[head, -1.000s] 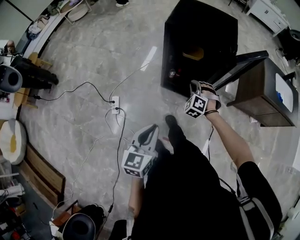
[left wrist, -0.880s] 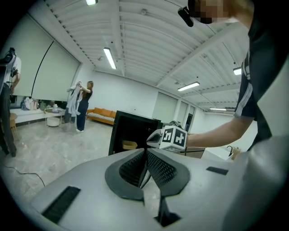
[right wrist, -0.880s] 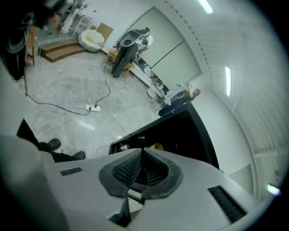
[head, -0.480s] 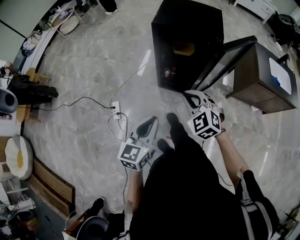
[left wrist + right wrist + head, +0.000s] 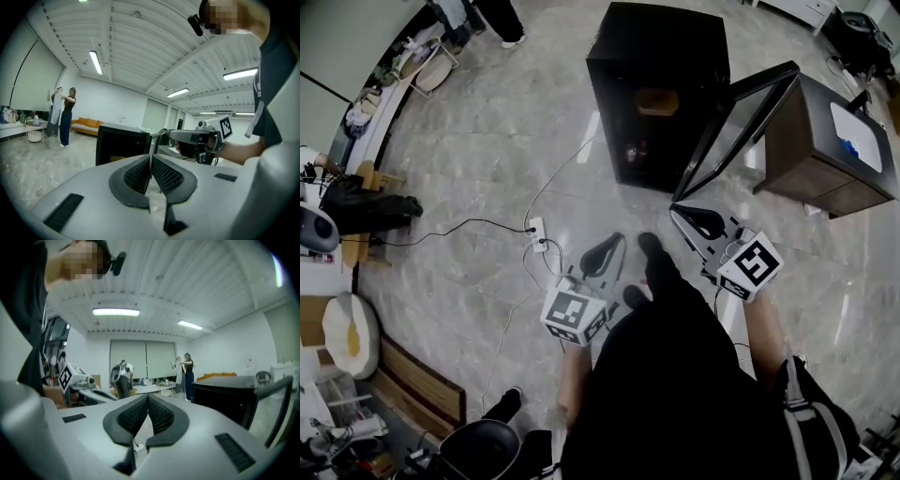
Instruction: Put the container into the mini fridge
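Note:
The black mini fridge (image 5: 656,56) stands on the floor ahead, its glass door (image 5: 736,122) swung open to the right. A tan container (image 5: 658,101) sits on its upper shelf, and small cans (image 5: 635,150) stand at the bottom. My right gripper (image 5: 677,212) hangs well short of the fridge, near the door's lower corner. Its jaws are closing and the pads meet, with nothing between them (image 5: 147,397). My left gripper (image 5: 615,239) hangs low over the floor, shut and empty (image 5: 151,157). The fridge (image 5: 121,145) also shows in the left gripper view.
A brown wooden cabinet (image 5: 825,155) stands right of the open door. A power strip (image 5: 536,229) with trailing cables lies on the marble floor to the left. My feet (image 5: 649,247) stand between the grippers. People (image 5: 497,17) and cluttered tables are at the far left.
My right gripper has drawn back from the fridge opening toward my body. The fridge now lies farther ahead. The left gripper has barely moved.

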